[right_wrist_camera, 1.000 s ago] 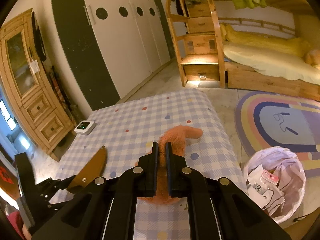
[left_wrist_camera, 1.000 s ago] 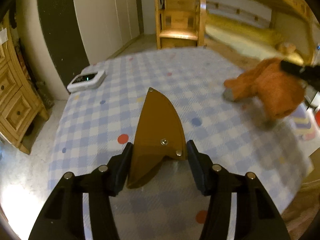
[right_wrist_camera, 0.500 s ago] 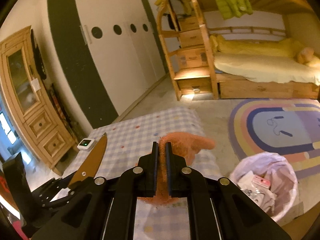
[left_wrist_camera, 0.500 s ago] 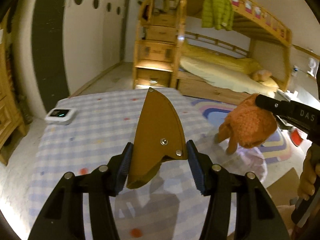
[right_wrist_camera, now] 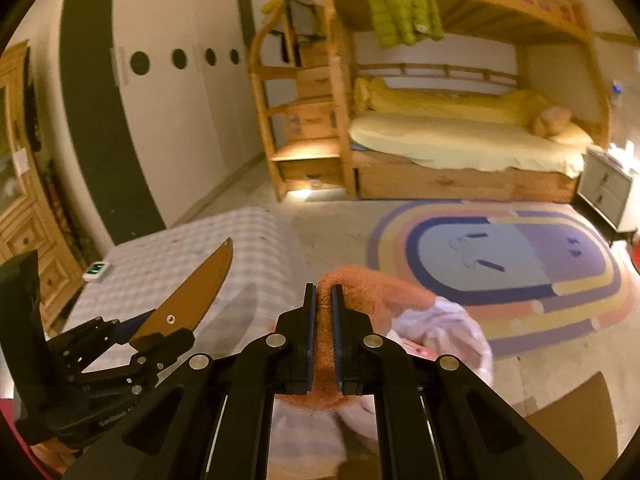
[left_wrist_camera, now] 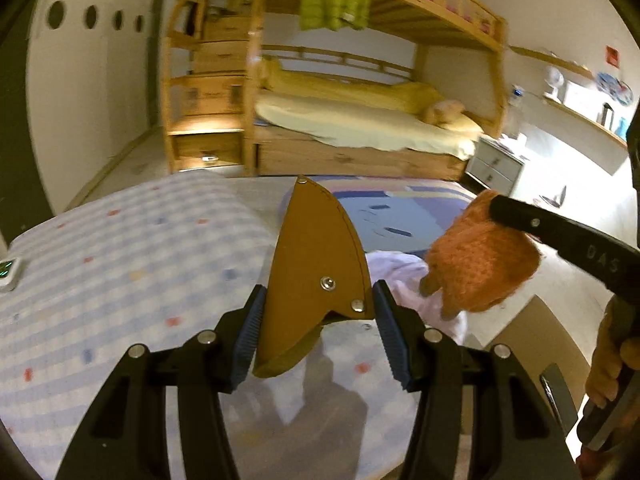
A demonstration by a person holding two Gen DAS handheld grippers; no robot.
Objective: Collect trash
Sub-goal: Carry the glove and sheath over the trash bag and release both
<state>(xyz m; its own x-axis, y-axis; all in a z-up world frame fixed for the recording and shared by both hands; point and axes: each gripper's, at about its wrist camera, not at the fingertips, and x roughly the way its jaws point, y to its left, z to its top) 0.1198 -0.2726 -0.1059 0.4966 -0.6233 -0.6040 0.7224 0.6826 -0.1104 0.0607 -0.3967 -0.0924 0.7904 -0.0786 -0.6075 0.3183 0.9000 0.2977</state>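
Right gripper (right_wrist_camera: 325,300) has carried orange glove (right_wrist_camera: 384,292) over trash bag (right_wrist_camera: 456,328).

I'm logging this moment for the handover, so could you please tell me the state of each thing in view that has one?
Left gripper: shut on the brown sheath, held off the table.
Brown sheath: clamped, tip pointing away.
Right gripper: shut on the orange knit item.
Orange knit item: hanging above the trash bag.
Trash bag: open, litter inside.
White device: on the table, green display lit.
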